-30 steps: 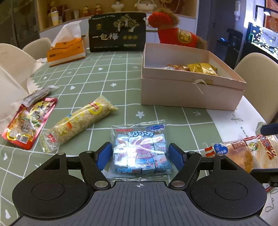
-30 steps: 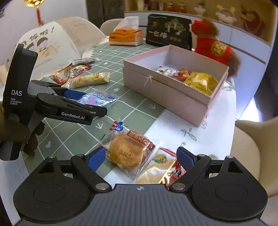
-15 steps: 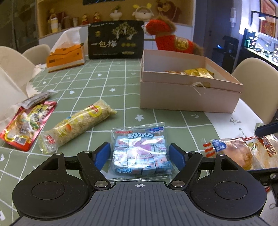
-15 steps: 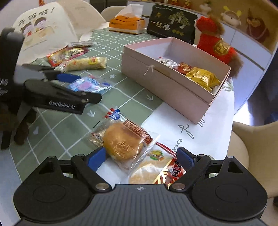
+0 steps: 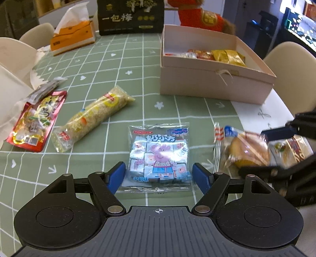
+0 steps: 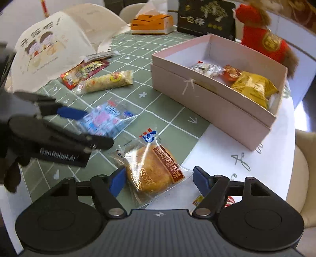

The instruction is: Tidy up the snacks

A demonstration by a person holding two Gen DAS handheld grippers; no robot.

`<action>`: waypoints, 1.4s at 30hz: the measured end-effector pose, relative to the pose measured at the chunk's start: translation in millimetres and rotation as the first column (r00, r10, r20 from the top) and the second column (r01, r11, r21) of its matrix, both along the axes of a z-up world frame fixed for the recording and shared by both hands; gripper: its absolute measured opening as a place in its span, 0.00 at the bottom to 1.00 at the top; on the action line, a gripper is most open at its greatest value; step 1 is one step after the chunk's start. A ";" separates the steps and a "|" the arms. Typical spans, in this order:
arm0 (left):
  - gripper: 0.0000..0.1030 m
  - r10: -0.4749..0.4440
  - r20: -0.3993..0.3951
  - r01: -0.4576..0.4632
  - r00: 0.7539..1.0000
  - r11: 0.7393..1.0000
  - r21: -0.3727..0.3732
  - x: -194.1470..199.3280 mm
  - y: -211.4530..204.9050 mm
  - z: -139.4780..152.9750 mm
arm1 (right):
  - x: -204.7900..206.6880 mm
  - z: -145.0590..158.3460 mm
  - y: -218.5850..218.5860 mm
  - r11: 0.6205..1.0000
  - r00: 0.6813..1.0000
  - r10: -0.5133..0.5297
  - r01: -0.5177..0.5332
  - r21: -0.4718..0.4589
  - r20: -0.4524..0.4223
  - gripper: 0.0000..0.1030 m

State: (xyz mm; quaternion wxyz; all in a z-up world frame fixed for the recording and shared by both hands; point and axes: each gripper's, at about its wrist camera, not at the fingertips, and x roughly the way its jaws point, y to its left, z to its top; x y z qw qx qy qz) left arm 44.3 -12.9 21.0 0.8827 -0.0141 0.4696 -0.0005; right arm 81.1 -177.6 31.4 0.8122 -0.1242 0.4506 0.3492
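Left wrist view: left tool point(image 5: 159, 175) wide, straddling milk-candy pack point(image 5: 159, 154) on counter point(image 5: 138, 65). Right tool point(image 6: 159, 179) wide around pastry pack point(image 6: 153, 168). Pink box point(image 5: 215, 83) at 1 o'clock holds few snacks; rice roll point(image 5: 92, 116), red pouch point(image 5: 37, 120) at 10 o'clock unpacked. Early stage, I judge.

Black gift bag point(image 5: 130, 16): we read 一包梅 in gold.
Blue candy packet point(image 5: 159, 156): we read 牛奶味 along its lower edge; the larger title is only partly legible to us.
Left gripper point(image 6: 79, 126): we make out "GenRobot.AI" on its side, blurred.
Pastry wrapper point(image 6: 152, 172): brown strip of Chinese characters, which we cannot read surely.
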 end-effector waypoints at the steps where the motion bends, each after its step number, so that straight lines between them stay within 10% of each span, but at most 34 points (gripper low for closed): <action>1: 0.77 -0.003 0.001 0.003 1.000 1.000 -0.003 -2.0 0.3 0.0 | -0.1 4.9 -2.4 1.000 1.000 -0.016 0.016 0.008 0.000 0.70; 11: 0.61 -0.092 0.101 0.098 0.991 0.993 -0.058 -20.7 0.2 32.3 | -22.4 80.6 -50.2 0.966 0.957 -0.239 0.218 0.138 0.163 0.70; 12: 0.54 -0.103 0.130 0.115 0.986 0.990 -0.087 -20.3 2.8 43.4 | -23.9 85.7 -55.0 0.957 0.947 -0.272 0.247 0.152 0.171 0.70; 14: 0.06 -0.141 0.210 0.168 0.967 0.979 -0.118 -13.8 8.2 70.3 | -26.8 93.2 -61.8 0.932 0.925 -0.343 0.312 0.183 0.167 0.70; 20: 0.13 -0.127 0.354 0.200 0.926 0.963 -0.178 15.0 20.5 120.7 | -25.8 92.0 -56.8 0.901 0.902 -0.416 0.391 0.190 0.117 0.70; 24: 0.15 -0.079 0.206 0.129 0.975 0.962 -0.239 23.2 21.9 90.2 | -39.4 78.3 -45.7 0.929 0.924 -0.362 0.346 0.133 0.122 0.70; 28: 0.18 -0.099 0.103 0.115 0.990 0.980 -0.163 12.8 -3.3 48.3 | -54.7 63.6 -47.8 0.933 0.925 -0.360 0.353 0.076 0.125 0.71; 33: 0.22 -0.264 0.056 0.257 0.963 0.961 0.106 6.1 -59.0 18.2 | -57.6 59.3 -62.0 0.917 0.910 -0.397 0.390 0.079 0.117 0.71; 42: 0.19 -0.294 0.071 0.294 0.953 0.956 0.017 5.5 -56.8 11.9 | -59.8 56.1 -81.4 0.905 0.901 -0.423 0.414 0.099 0.097 0.71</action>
